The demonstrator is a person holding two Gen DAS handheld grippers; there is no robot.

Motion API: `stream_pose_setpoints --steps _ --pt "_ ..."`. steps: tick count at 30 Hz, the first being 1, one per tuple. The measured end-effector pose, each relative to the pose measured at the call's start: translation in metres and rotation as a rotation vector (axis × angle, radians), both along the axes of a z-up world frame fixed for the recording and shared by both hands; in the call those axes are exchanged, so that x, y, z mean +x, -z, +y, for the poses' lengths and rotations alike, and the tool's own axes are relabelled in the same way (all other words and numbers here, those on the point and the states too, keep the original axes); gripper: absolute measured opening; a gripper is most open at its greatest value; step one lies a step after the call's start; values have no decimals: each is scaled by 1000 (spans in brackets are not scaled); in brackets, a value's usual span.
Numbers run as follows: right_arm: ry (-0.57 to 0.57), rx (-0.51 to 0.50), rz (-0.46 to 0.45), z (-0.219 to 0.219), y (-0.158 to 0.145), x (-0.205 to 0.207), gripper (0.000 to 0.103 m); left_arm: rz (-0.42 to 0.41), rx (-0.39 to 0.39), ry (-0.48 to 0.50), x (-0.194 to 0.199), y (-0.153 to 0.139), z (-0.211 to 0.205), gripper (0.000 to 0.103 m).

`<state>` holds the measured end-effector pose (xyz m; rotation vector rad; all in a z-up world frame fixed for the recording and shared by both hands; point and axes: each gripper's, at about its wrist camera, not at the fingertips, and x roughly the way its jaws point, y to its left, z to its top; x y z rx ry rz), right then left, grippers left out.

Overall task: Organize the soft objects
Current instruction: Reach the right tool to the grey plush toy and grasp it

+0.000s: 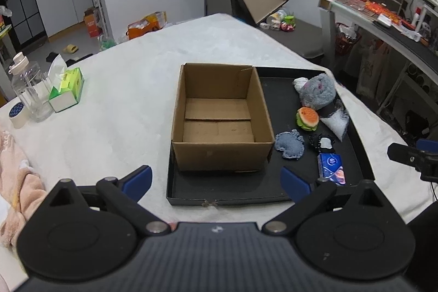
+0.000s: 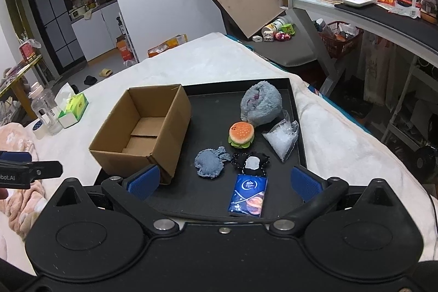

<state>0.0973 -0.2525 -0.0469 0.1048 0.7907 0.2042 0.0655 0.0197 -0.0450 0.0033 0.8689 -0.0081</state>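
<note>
An empty cardboard box (image 1: 221, 116) (image 2: 142, 133) stands in the left half of a black tray (image 1: 227, 190) (image 2: 213, 97). To its right lie a grey plush (image 1: 317, 92) (image 2: 260, 103), a burger toy (image 1: 308, 118) (image 2: 241, 133), a clear bag of white bits (image 1: 336, 122) (image 2: 282, 138), a blue-grey knitted piece (image 1: 289, 144) (image 2: 209, 162), a black-and-white knitted piece (image 1: 321, 142) (image 2: 250, 162) and a blue tissue pack (image 1: 331, 164) (image 2: 247, 196). My left gripper (image 1: 216, 181) hangs open before the box. My right gripper (image 2: 225, 182) is open just above the tissue pack.
On the white cloth at the left stand a green tissue box (image 1: 67, 89) (image 2: 74, 110), a clear bottle (image 1: 30, 92) (image 2: 45, 111) and a tape roll (image 1: 17, 114). A pink towel (image 1: 16, 177) lies at the near left. A desk (image 2: 369, 15) stands to the right.
</note>
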Motion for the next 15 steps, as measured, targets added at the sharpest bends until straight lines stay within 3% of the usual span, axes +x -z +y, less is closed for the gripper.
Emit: stream_pose_setpoints --steps 15 --pt "21 0 61 -6 30 45 103 25 -40 -14 52 12 25 98"
